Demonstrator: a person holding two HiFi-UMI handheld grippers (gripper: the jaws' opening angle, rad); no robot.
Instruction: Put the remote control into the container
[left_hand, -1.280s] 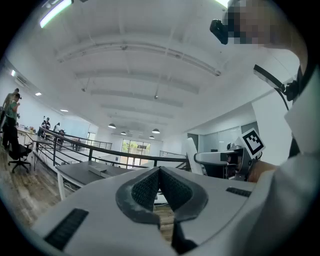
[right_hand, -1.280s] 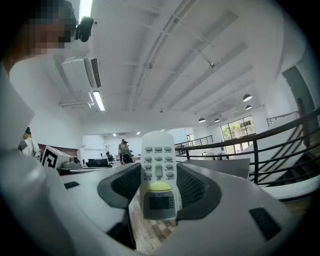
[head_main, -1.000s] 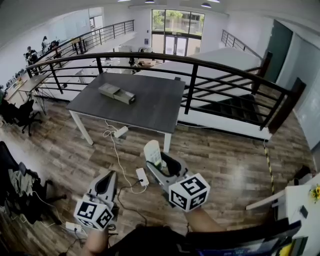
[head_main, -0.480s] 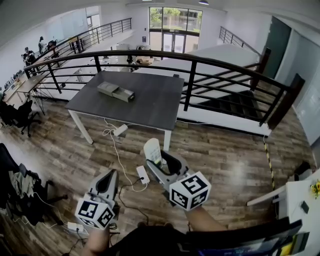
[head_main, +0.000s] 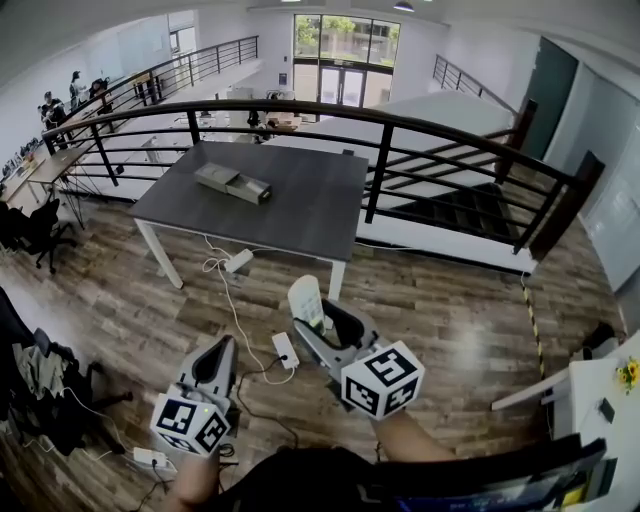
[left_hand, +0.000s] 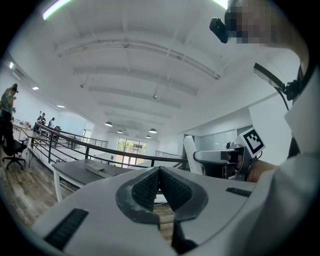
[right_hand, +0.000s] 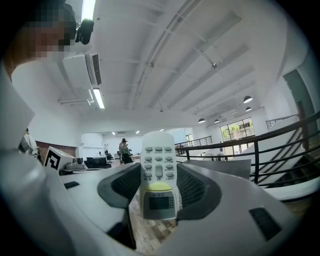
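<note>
My right gripper (head_main: 318, 332) is shut on a white remote control (head_main: 306, 303), which stands upright between the jaws over the wooden floor; in the right gripper view the remote control (right_hand: 159, 175) shows its buttons and small screen. My left gripper (head_main: 213, 366) hangs lower left with its jaws shut and nothing between them, as the left gripper view (left_hand: 160, 187) confirms. The container (head_main: 232, 184), a grey box with an open drawer-like part, lies on the dark table (head_main: 300, 215) well ahead of both grippers.
A black railing (head_main: 380, 150) curves behind the table, with stairs beyond at the right. Cables and a white power strip (head_main: 284, 351) lie on the floor under the grippers. Desks, chairs and people stand far left.
The view has drifted slightly; table and railing sit a little higher and left. Both grippers keep their pose, the remote still held in the right one.
</note>
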